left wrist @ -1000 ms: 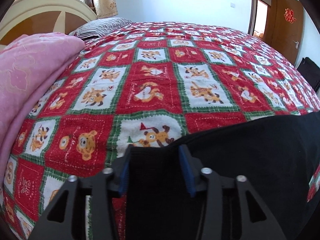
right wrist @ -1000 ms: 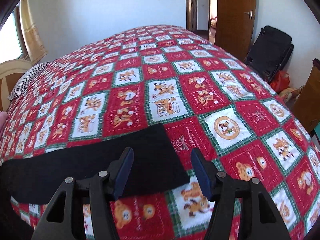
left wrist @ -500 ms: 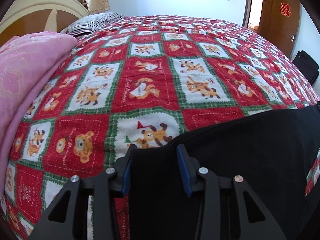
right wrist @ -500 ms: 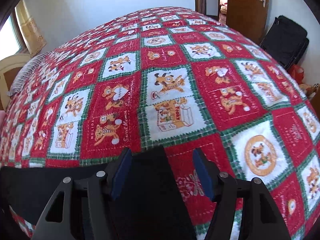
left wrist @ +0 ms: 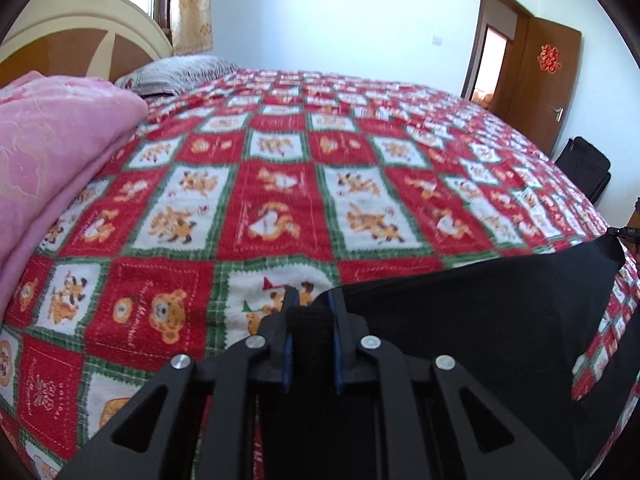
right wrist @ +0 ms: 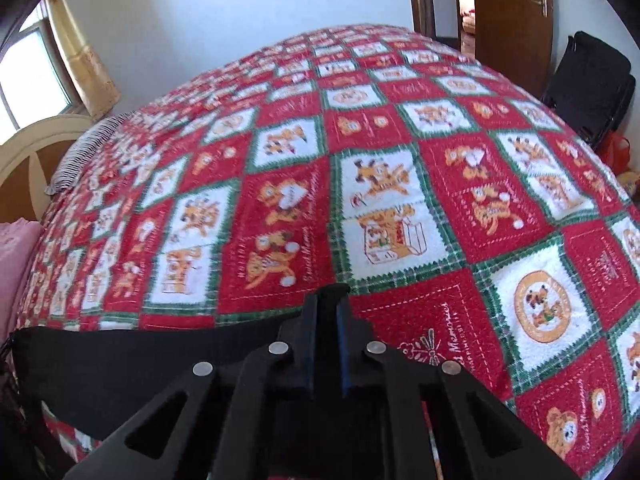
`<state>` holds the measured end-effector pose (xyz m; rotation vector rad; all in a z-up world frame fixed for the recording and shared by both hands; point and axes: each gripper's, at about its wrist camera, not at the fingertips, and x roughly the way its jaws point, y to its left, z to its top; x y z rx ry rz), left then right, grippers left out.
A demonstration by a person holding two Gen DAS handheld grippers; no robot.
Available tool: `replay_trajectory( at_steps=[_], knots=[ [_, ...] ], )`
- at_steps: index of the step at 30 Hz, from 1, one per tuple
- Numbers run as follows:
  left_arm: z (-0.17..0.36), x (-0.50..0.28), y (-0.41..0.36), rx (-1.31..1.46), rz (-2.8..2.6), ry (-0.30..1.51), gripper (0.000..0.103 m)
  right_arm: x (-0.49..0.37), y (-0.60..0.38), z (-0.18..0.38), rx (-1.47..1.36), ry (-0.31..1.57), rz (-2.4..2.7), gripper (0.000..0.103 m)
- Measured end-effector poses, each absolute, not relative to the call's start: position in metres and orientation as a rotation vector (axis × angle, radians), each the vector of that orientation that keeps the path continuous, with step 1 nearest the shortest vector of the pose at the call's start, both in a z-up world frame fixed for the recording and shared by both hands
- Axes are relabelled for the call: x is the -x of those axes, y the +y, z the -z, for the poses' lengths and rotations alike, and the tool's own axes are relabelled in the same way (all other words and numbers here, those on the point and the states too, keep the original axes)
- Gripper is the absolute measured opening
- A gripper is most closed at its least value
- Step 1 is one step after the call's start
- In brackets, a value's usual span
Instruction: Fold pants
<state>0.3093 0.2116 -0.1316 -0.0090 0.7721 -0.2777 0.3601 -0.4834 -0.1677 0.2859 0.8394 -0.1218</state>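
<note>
Both sets of jaws had snapped shut since a moment before; the left gripper (left wrist: 310,304) pinched one corner of the black pants (left wrist: 480,320), the right gripper (right wrist: 327,300) clamped the other; the cloth hung stretched between them, raised just over the near edge of the Christmas quilt (left wrist: 280,184); a pink blanket (left wrist: 48,148) sat leftward.

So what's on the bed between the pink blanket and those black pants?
Only the bedspread between pink blanket and black pants, in the left wrist view.
</note>
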Motion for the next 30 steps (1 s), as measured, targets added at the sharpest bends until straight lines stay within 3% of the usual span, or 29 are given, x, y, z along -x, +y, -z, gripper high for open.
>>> replay_trajectory(
  at_steps=[13, 25, 30],
  knots=[
    [0.099, -0.264, 0.224, 0.093, 0.322, 0.626, 0.015, -0.249, -0.471, 0.099, -0.227, 0.539, 0.036, 0.007],
    [0.086, -0.185, 0.241, 0.127, 0.421, 0.467, 0.015, -0.136, -0.472, 0.090, -0.272, 0.384, -0.038, 0.007],
    [0.107, -0.147, 0.251, 0.129, 0.451, 0.454, 0.015, -0.096, -0.471, 0.102, -0.273, 0.379, -0.070, 0.007]
  ],
)
